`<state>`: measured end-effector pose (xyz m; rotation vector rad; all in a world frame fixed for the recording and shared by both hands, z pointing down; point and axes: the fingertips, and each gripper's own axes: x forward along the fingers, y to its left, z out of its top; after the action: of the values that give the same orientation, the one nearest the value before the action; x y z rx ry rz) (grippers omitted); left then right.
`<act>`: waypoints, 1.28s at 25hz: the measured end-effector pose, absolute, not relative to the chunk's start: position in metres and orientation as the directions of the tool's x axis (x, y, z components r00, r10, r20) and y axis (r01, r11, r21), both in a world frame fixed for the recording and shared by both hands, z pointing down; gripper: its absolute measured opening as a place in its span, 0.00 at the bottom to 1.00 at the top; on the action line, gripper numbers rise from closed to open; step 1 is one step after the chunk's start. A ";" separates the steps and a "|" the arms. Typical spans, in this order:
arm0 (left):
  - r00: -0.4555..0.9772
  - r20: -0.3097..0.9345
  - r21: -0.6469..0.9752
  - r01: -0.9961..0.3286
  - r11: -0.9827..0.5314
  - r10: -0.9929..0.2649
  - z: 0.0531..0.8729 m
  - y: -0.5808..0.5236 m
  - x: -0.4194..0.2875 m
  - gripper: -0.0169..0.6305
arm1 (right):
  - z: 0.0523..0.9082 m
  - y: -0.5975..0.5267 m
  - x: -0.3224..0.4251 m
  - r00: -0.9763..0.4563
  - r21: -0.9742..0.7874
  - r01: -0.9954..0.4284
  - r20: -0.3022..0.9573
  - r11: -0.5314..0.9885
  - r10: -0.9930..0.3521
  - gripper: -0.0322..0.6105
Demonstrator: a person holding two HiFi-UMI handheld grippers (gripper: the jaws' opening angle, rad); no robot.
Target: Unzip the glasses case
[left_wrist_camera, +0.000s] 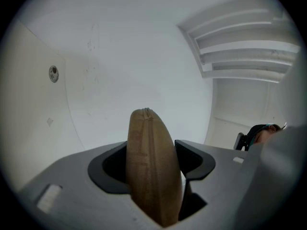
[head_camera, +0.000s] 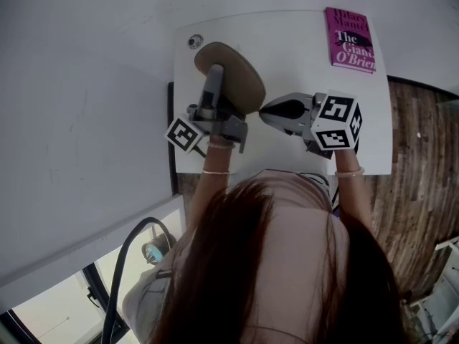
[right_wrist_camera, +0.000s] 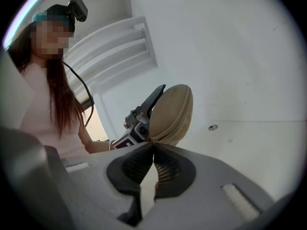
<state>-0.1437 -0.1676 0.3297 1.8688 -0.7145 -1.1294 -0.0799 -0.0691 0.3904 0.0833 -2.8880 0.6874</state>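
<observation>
Item: glasses case [head_camera: 233,77], tan, zip closed, was held up over the table [head_camera: 294,56]. Left gripper [left_wrist_camera: 153,174] clamped its body, steadying it. Right gripper [right_wrist_camera: 153,145] nipped tight on its lower end (presumably the zip pull, unconfirmed), ready to draw.

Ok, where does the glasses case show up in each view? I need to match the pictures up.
Head view: the tan glasses case sits upper centre, left of the middle.
Left gripper view: the glasses case fills bottom centre, standing on edge with its seam towards the camera.
Right gripper view: the glasses case is just above centre, narrow end down.
Shared landmark: the small round fitting in the white table.
</observation>
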 end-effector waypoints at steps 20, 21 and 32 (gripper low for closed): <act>0.308 -0.389 0.905 -0.049 -0.423 -0.868 0.340 -0.172 -0.158 0.49 | 0.388 -0.068 -0.090 -0.988 -0.453 -0.086 0.154 0.887 -0.017 0.06; 0.306 -0.391 0.904 -0.050 -0.425 -0.868 0.340 -0.172 -0.158 0.49 | 0.388 -0.068 -0.090 -0.988 -0.453 -0.085 0.152 0.887 -0.017 0.06; 0.331 -0.412 0.877 -0.110 -0.468 -0.849 0.329 -0.170 -0.156 0.49 | 0.388 -0.071 -0.091 -0.990 -0.432 -0.112 0.128 0.895 -0.061 0.07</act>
<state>-0.1556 -0.1703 0.3295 1.8168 -0.8504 -1.1969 -0.0907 -0.0706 0.3875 0.1352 -2.9490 0.6826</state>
